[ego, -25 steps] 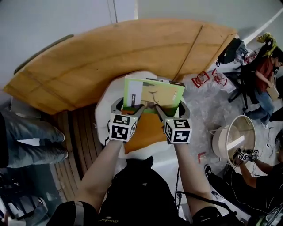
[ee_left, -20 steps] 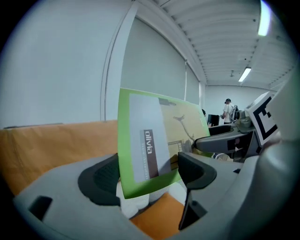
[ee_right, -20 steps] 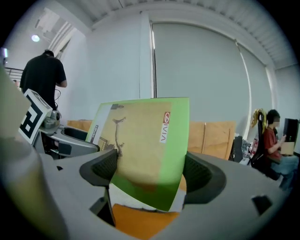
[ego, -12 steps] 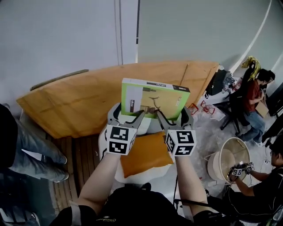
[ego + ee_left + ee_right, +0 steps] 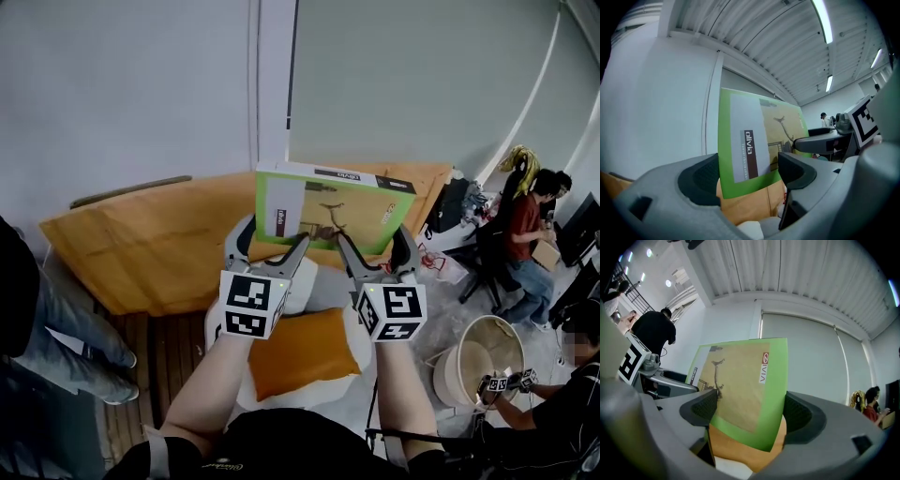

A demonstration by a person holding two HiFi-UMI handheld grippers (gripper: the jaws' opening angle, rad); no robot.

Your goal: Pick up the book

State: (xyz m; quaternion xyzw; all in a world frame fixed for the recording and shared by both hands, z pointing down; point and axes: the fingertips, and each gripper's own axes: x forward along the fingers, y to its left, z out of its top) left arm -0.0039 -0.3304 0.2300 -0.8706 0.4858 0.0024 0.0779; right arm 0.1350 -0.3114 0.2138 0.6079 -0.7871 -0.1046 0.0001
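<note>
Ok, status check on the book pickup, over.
Left tongs, right tongs both shut on book. Book held in the air. Nothing in the way.

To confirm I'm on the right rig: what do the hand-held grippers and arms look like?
Both the left hand-held gripper and right hand-held gripper are grey moulded plastic with dark textured pads. Each carries a white cube with black square markers. Forearms are bare below dark short sleeves.

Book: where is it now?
Head view, centre: the book is held upright in the air, lower edge gripped by the left gripper and right gripper, above the orange cushion.
</note>
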